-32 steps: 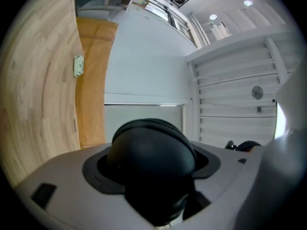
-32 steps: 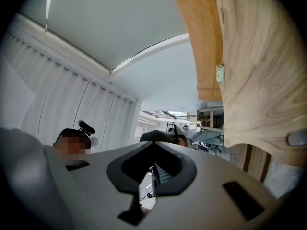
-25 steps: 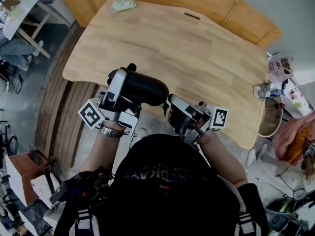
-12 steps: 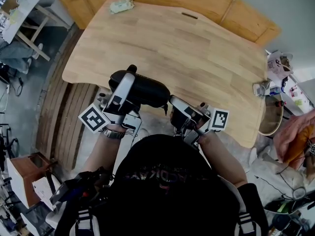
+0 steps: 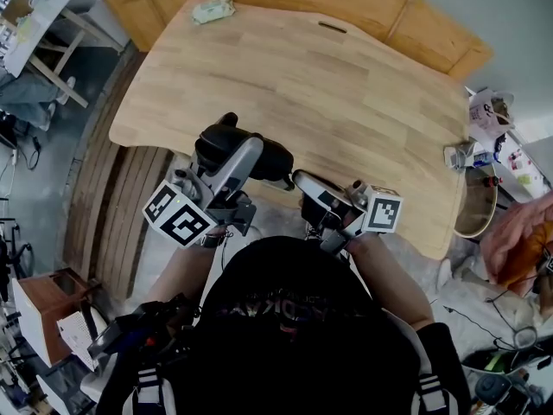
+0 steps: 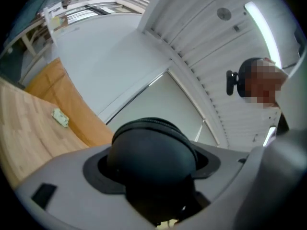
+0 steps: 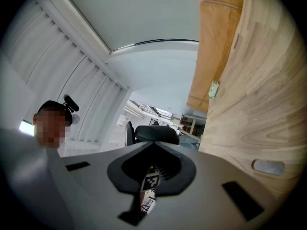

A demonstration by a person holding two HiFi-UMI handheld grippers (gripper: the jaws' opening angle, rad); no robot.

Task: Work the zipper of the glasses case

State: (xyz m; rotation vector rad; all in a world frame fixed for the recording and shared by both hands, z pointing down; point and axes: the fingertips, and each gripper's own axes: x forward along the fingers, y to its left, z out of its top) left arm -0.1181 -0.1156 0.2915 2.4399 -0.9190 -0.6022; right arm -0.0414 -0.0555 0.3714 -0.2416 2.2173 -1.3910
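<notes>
Left gripper (image 5: pixel 244 156): your jaws are clamped on the black glasses case (image 5: pixel 275 161).
Glasses case: held over the near edge of the wooden table (image 5: pixel 346 85), with its rounded end poking out past your left jaws.
Right gripper (image 5: pixel 301 182): jaws drawn together, tips just beside the case's right end.

The glasses case (image 5: pixel 275 157) looked plain matte black to me. The table (image 5: pixel 346 85) was pale blond wood with fine grain, and the packet (image 5: pixel 213 9) at its far left was pale green. The left gripper (image 5: pixel 246 150) and right gripper (image 5: pixel 300 180) were light grey with dark pads. Their cubes (image 5: pixel 179 215) bore black squares on white.
</notes>
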